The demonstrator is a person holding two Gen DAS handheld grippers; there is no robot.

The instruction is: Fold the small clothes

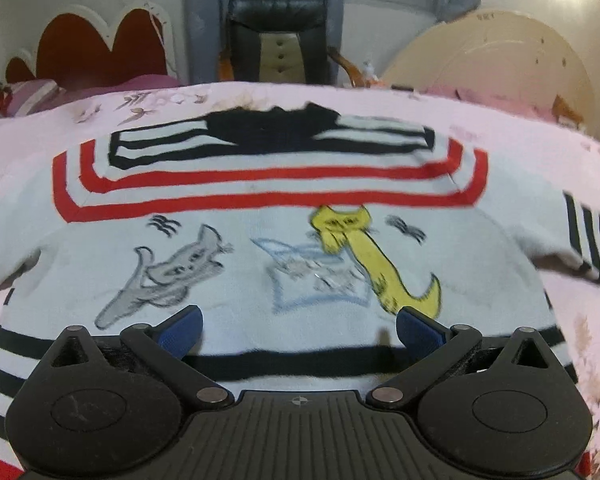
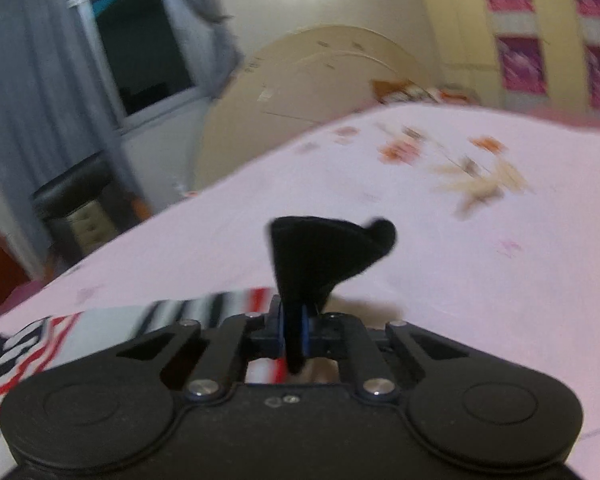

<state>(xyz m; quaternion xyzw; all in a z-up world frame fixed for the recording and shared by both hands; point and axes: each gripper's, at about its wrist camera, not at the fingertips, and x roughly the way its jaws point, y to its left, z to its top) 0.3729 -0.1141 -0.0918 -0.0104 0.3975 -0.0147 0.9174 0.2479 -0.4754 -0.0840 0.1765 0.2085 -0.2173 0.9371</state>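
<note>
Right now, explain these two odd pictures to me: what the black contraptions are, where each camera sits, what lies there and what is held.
No robot: a person holds a two-finger gripper in each hand, each with a camera looking along its fingers. The left view shows the open left gripper over a small white sweater with red and black stripes and cartoon cats, spread on a pink flower-print bedsheet. The right view shows the right gripper shut on the sweater's black cuff, lifted above that sheet.

Bed (image 1: 512,148) under pink floral sheet; white striped sweater (image 1: 260,280) spread flat on it, black collar at far side, hem near
</note>
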